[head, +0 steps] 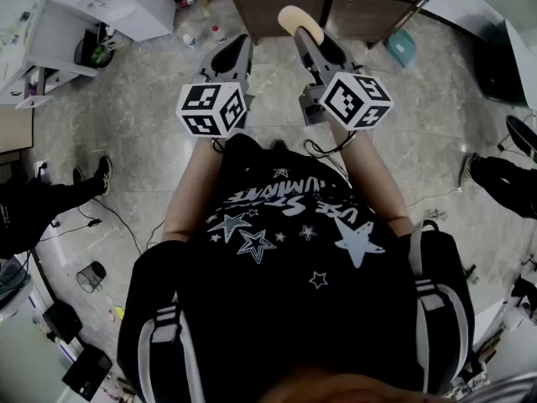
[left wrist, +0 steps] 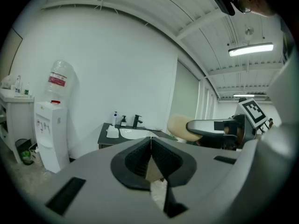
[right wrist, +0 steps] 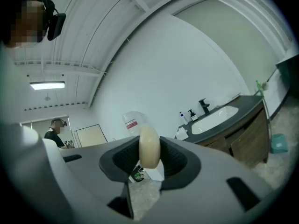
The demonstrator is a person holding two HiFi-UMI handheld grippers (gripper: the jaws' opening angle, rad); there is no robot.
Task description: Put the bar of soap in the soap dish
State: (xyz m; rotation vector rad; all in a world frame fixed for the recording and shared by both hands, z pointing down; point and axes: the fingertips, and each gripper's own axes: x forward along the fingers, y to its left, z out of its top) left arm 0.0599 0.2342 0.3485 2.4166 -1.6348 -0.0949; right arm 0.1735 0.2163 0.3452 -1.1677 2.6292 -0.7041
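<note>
The bar of soap (right wrist: pixel 149 146), a pale cream oval, stands on edge between the two dark pads of the right gripper (right wrist: pixel 149 154), which are clamped against its flat faces. In the head view the bar of soap (head: pixel 299 22) sits at the upper centre of the frame, at the tip of the right gripper (head: pixel 304 37), held out level above the floor (head: pixel 143 124) and just short of the vanity (head: pixel 369 11). The left gripper view catches the same bar (left wrist: pixel 180 127) at centre right, poking out of the other gripper's grey jaws.

The left gripper (left wrist: pixel 150 146) has its jaws together with nothing between them; the pads meet at the top and only a thin slit shows lower down. In the head view the left gripper (head: pixel 235 50) lies just left of the right one, the two side by side but apart, both pointing toward the top of the frame.

Beyond them, the vanity (left wrist: pixel 105 136) has a dark top, wooden fronts, a white basin (left wrist: pixel 135 133), a black faucet (left wrist: pixel 136 121) and two pump bottles (left wrist: pixel 116 118) beside it. A water dispenser (left wrist: pixel 49 134) with a clear jug on top stands at the left of the left gripper view. In the right gripper view, a person (right wrist: pixel 57 130) in dark clothes is at the far left.
</note>
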